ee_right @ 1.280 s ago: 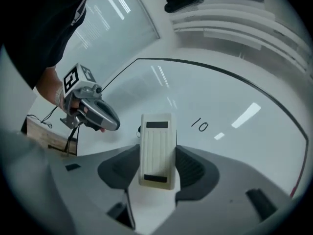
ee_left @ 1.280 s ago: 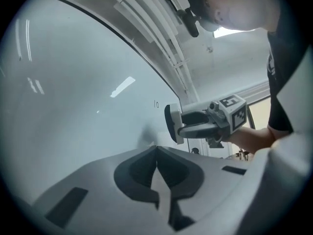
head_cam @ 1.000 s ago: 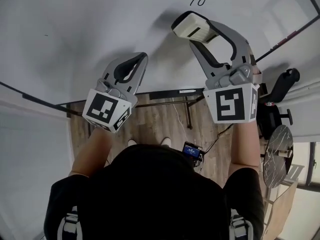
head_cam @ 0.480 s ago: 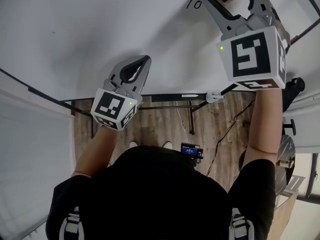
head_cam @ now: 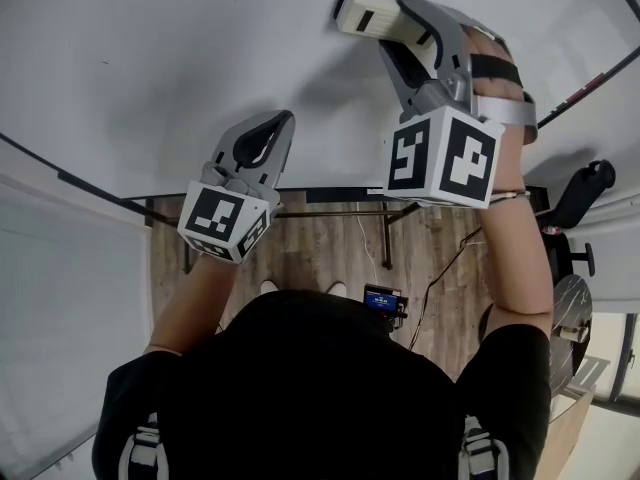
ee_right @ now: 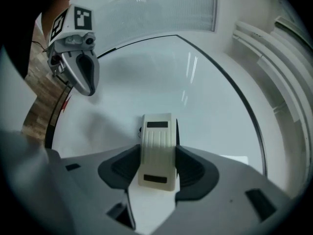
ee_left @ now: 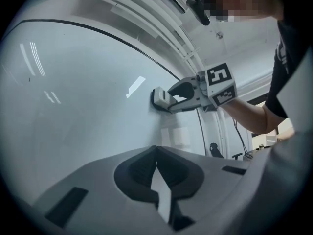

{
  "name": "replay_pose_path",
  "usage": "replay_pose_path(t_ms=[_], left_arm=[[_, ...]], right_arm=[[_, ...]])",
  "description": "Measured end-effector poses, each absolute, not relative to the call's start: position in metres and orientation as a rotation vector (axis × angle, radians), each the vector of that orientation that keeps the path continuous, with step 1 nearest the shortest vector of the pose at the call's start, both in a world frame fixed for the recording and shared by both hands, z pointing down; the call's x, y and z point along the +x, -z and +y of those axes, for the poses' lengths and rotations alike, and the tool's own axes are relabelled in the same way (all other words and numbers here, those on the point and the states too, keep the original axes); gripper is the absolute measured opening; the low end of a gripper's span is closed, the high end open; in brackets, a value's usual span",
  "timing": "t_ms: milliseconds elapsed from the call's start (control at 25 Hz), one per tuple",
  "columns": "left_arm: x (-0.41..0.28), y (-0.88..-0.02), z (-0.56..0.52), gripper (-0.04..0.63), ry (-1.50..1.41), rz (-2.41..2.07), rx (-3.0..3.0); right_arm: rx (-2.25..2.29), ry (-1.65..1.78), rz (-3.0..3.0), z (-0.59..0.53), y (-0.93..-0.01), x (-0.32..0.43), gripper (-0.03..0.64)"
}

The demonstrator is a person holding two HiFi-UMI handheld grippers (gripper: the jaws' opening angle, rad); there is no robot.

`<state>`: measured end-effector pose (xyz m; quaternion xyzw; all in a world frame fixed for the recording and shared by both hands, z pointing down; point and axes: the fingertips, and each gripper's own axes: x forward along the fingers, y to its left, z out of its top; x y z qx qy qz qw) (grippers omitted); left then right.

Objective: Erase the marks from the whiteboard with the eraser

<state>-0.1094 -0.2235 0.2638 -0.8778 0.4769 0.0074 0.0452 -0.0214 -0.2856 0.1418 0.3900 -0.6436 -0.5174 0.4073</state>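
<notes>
The whiteboard [head_cam: 150, 58] fills the upper half of the head view. My right gripper [head_cam: 385, 23] is shut on the cream eraser [head_cam: 362, 13] and presses it flat against the board near the top. In the right gripper view the eraser [ee_right: 157, 151] stands between the jaws of the right gripper [ee_right: 157, 163], with a small dark mark [ee_right: 139, 129] at its left edge. My left gripper [head_cam: 272, 128] hangs lower left of the eraser, shut and empty, close to the board. The left gripper view shows the left gripper [ee_left: 156, 150] and, beyond it, the eraser [ee_left: 160, 98] on the whiteboard [ee_left: 73, 106].
The board's black frame [head_cam: 60, 178] runs along its lower edge. Below it lie a wooden floor [head_cam: 330, 248], a cable, and a small black device [head_cam: 384, 301]. A black chair [head_cam: 582, 193] stands at the right.
The right gripper carried the eraser up over the written "10", then back left and down; the "10" no longer shows. The left gripper has hardly moved.
</notes>
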Motion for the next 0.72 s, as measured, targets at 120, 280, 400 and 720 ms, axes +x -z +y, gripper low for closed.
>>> replay_pose_path(t_ms=[120, 280, 400, 720], left_arm=[[-0.113, -0.267, -0.225, 0.005, -0.030, 1.473, -2.677], [-0.111, -0.271, -0.223, 0.005, -0.036, 1.483, -2.686], [-0.110, -0.272, -0.223, 0.005, -0.034, 1.481, -2.689], [-0.109, -0.270, -0.224, 0.006, -0.045, 1.490, -2.665]], right_arm=[[0.898, 1.268, -1.608, -0.286, -0.183, -0.026, 0.222], [0.821, 1.229, -1.598, -0.281, -0.219, -0.027, 0.222], [0.808, 1.228, -1.597, -0.278, -0.224, -0.027, 0.224], [0.766, 1.215, -1.585, -0.274, -0.223, -0.025, 0.225]])
